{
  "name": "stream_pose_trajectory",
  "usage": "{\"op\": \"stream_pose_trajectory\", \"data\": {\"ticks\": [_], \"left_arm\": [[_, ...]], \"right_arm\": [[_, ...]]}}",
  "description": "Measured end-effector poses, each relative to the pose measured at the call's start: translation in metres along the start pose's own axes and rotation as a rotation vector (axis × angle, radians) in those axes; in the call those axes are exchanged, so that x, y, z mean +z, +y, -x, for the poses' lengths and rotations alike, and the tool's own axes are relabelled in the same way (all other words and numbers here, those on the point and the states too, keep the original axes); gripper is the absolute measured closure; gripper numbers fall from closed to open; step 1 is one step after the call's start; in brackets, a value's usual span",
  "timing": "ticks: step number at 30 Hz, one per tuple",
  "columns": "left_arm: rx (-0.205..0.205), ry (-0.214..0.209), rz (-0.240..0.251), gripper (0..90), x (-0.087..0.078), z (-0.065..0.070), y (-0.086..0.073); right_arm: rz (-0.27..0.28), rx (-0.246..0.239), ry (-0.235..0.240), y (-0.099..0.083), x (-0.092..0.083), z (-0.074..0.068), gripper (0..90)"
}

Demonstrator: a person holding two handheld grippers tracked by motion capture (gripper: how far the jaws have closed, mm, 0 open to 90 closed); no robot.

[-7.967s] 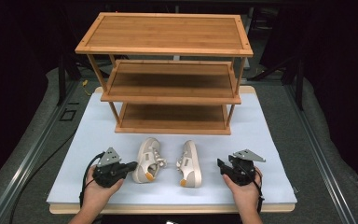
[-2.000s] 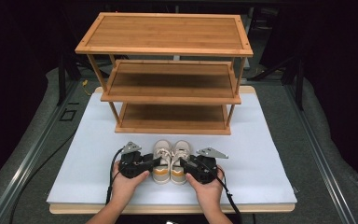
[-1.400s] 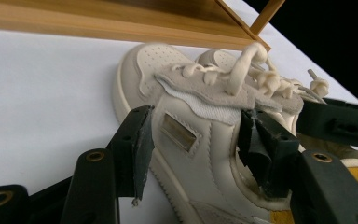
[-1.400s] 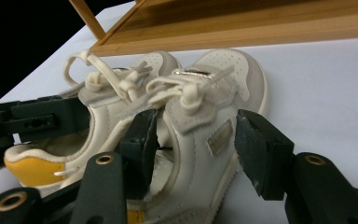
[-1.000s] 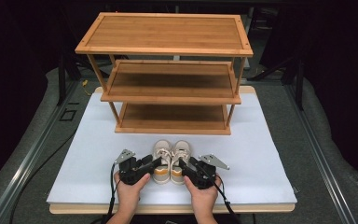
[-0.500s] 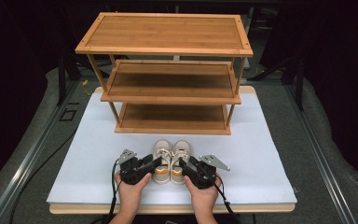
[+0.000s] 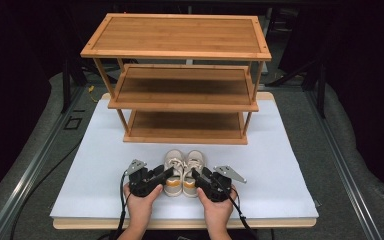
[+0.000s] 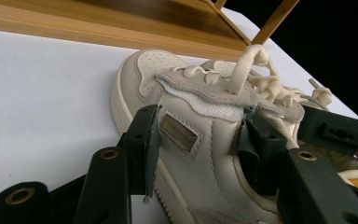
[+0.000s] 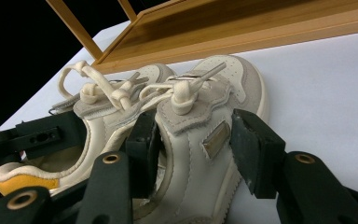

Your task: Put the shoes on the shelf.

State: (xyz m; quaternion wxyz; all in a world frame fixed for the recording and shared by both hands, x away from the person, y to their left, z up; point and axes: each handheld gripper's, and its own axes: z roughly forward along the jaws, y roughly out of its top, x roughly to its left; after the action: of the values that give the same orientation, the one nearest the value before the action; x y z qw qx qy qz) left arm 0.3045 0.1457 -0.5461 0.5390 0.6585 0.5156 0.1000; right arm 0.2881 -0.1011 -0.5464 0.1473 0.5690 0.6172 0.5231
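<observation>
Two small cream sneakers stand side by side, toes toward the shelf, near the front of the white mat. My left gripper (image 7: 165,175) is shut on the left sneaker (image 7: 173,167), one pad on its outer side and the other inside the collar; in the left gripper view the left gripper (image 8: 198,140) clamps the left sneaker (image 8: 144,70) by that side wall. My right gripper (image 7: 197,176) is shut the same way on the right sneaker (image 7: 195,166). The right gripper (image 9: 198,149) straddles the right sneaker (image 9: 233,74) beside its small metal tag.
A three-tier bamboo shelf (image 7: 180,35) stands at the back of the white mat (image 7: 290,165), its lowest tier just beyond the toes. The mat lies on a wooden board (image 7: 280,222). Grey floor and dark rails flank the table.
Eight seconds ago both grippers rested far apart at the mat's sides, with the sneakers apart. They have since closed in on the now side-by-side pair; in the last second almost nothing moved.
</observation>
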Motion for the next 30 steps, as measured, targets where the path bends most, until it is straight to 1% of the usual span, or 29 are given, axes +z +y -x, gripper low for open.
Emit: {"op": "stream_pose_trajectory", "data": {"ticks": [4, 5, 6, 9, 10, 11, 12, 13, 14, 15, 16, 17, 18, 19, 21, 24, 25, 27, 29, 30], "left_arm": [[-0.002, 0.007, 0.007, 52.8, -0.002, 0.000, 0.001], [-0.004, 0.008, 0.009, 52.8, -0.003, 0.000, 0.001], [-0.001, 0.009, 0.010, 52.8, -0.004, -0.001, 0.001], [-0.005, 0.009, 0.015, 52.8, -0.007, -0.003, 0.003], [-0.009, 0.005, 0.017, 52.8, -0.008, -0.004, 0.004], [-0.012, 0.003, 0.020, 52.8, -0.009, -0.004, 0.004], [-0.012, 0.001, 0.023, 52.8, -0.009, -0.005, 0.005], [-0.013, -0.001, 0.028, 52.8, -0.010, -0.005, 0.006], [-0.017, -0.003, 0.027, 52.8, -0.010, -0.005, 0.006], [-0.014, -0.002, 0.026, 52.9, -0.010, -0.005, 0.008], [-0.011, 0.000, 0.024, 52.9, -0.011, -0.004, 0.009], [-0.008, 0.002, 0.023, 52.8, -0.012, -0.003, 0.011], [-0.004, 0.004, 0.023, 52.8, -0.012, -0.003, 0.012], [-0.002, 0.003, 0.025, 52.8, -0.013, -0.002, 0.014], [0.003, 0.003, 0.026, 52.8, -0.014, 0.000, 0.016], [0.008, 0.000, 0.027, 52.8, -0.016, 0.003, 0.021], [0.009, 0.000, 0.029, 52.9, -0.017, 0.004, 0.022], [0.009, -0.002, 0.031, 52.8, -0.017, 0.005, 0.025], [0.009, -0.006, 0.030, 52.8, -0.018, 0.006, 0.028], [0.007, -0.008, 0.032, 52.9, -0.018, 0.007, 0.029]], "right_arm": [[0.012, 0.004, 0.008, -0.001, 0.001, 0.000, 54.3], [-0.002, 0.003, 0.014, 0.000, 0.000, -0.001, 54.4], [0.007, 0.002, 0.002, -0.001, 0.001, -0.002, 54.5], [-0.003, -0.001, 0.024, 0.000, 0.002, -0.004, 54.6], [0.009, 0.000, 0.018, 0.000, 0.003, -0.005, 54.6], [-0.006, -0.007, 0.041, 0.002, 0.001, -0.005, 54.5], [0.013, -0.005, 0.019, 0.002, 0.002, -0.007, 54.5], [0.002, -0.011, 0.037, 0.004, 0.001, -0.008, 54.5], [0.012, -0.011, 0.015, 0.005, 0.002, -0.010, 54.5], [0.010, -0.015, 0.021, 0.006, 0.001, -0.010, 54.4], [0.020, -0.013, 0.018, 0.007, 0.002, -0.011, 54.4], [0.004, -0.019, 0.022, 0.008, 0.001, -0.012, 54.4], [0.000, -0.018, 0.024, 0.010, 0.000, -0.012, 54.4], [0.018, -0.016, 0.021, 0.010, 0.001, -0.013, 54.5], [0.007, -0.021, 0.020, 0.013, -0.001, -0.014, 54.4], [0.030, -0.019, 0.028, 0.017, -0.003, -0.016, 54.4], [0.013, -0.027, 0.030, 0.019, -0.005, -0.016, 54.4], [0.026, -0.028, 0.024, 0.022, -0.006, -0.017, 54.4], [0.018, -0.032, 0.020, 0.025, -0.008, -0.018, 54.3], [0.030, -0.030, 0.029, 0.027, -0.007, -0.018, 54.4]]}}
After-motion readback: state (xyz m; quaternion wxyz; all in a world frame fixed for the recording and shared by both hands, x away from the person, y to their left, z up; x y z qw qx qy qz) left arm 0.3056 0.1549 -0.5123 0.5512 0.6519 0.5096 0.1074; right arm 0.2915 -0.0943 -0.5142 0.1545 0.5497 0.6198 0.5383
